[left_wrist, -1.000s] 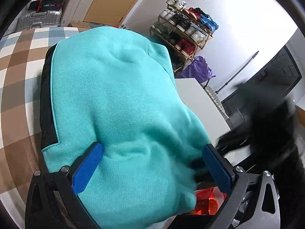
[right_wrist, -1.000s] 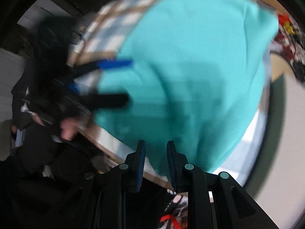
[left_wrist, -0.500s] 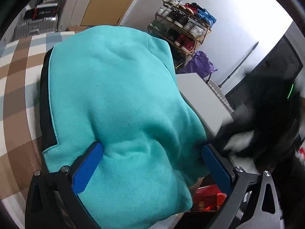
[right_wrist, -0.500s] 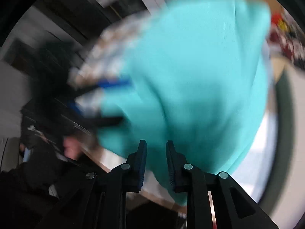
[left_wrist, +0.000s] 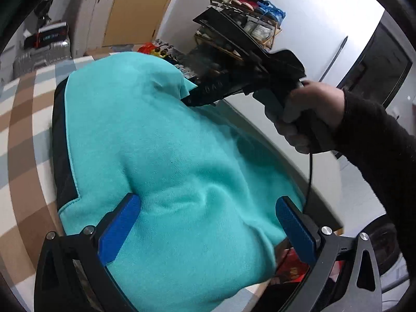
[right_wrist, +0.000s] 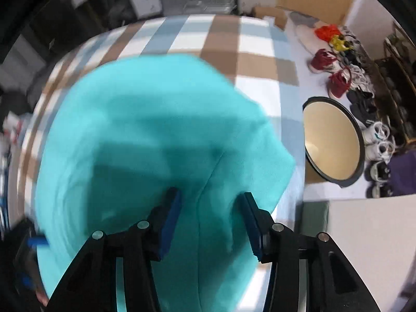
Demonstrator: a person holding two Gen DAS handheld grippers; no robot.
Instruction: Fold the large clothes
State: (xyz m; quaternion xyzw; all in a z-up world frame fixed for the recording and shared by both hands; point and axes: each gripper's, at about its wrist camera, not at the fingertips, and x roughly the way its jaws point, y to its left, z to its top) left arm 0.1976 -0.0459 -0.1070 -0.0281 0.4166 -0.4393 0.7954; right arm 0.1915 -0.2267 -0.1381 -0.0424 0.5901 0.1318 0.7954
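Observation:
A teal sweatshirt (left_wrist: 161, 150) with black trim lies folded in a thick bundle on the checked tablecloth (left_wrist: 23, 119). My left gripper (left_wrist: 206, 223) stands open and wide, its blue pads straddling a hump at the bundle's near end. In the left wrist view a hand (left_wrist: 309, 109) in a dark sleeve holds my right gripper (left_wrist: 197, 98), whose tips touch the bundle's far right edge. In the right wrist view the right gripper (right_wrist: 212, 223) points steeply down at the blurred sweatshirt (right_wrist: 145, 130). Its jaws are opening, with teal cloth and a seam showing in the gap, and the pads are not pressing on it.
A round black-rimmed tray (right_wrist: 332, 140) sits on the floor beside the table, with several shoes (right_wrist: 338, 78) around it. A shoe rack (left_wrist: 249, 7) stands against the wall, a silver suitcase (left_wrist: 41, 52) at the back left. A white surface (right_wrist: 364, 221) lies at the right.
My right gripper swept from the table's near edge across the sweatshirt to its far side and entered the left wrist view. Its jaws went from nearly shut to apart. The left gripper stayed put.

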